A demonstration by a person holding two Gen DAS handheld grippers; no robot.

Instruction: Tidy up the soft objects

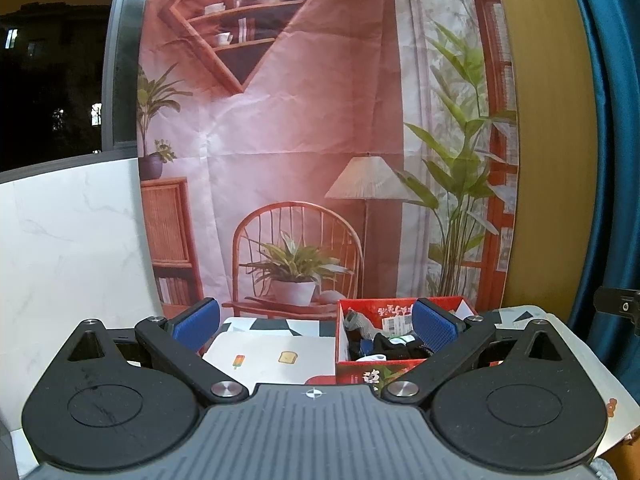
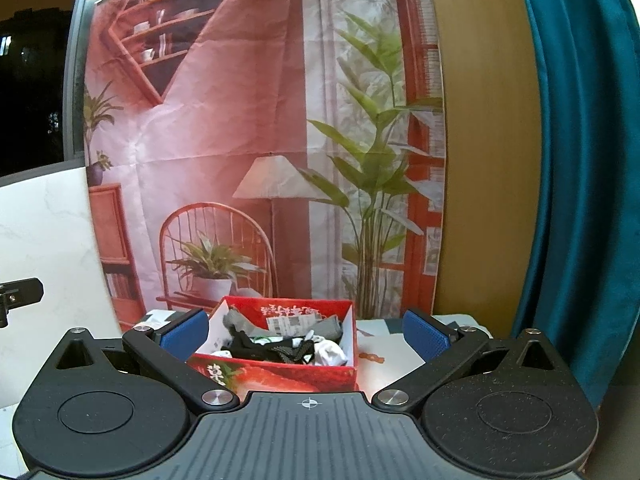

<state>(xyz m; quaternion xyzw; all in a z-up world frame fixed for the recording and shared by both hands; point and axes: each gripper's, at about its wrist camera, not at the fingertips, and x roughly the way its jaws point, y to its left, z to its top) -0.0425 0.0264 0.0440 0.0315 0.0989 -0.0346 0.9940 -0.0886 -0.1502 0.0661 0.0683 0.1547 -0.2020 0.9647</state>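
**Both grippers wide and empty before a red box of socks**

Much of the table is hidden. Each camera's lower half is filled by its own black gripper body, which cuts off the near edge of the white tabletop mat (image 1: 276,354) and the front wall of the red printed cardboard box (image 2: 280,374). Inside the box lies a tangle of grey, black and white socks (image 2: 288,344); single pieces are hard to separate, and how deep the pile goes cannot be told.

The left gripper (image 1: 316,326) has its blue-padded fingers (image 1: 196,322) spread wide with nothing between them; its right pad covers part of the box's right side. The right gripper (image 2: 306,332) is likewise wide apart and empty, the box sitting between its two pads in view, farther back on the mat.

The box stands toward the far edge of the mat, right of centre in the left view. Small food pictures dot the mat. Behind hangs a creased printed room-scene backdrop (image 1: 304,128); a white marble-look panel (image 1: 68,248) stands at the left, a teal curtain (image 2: 580,160) at the right.
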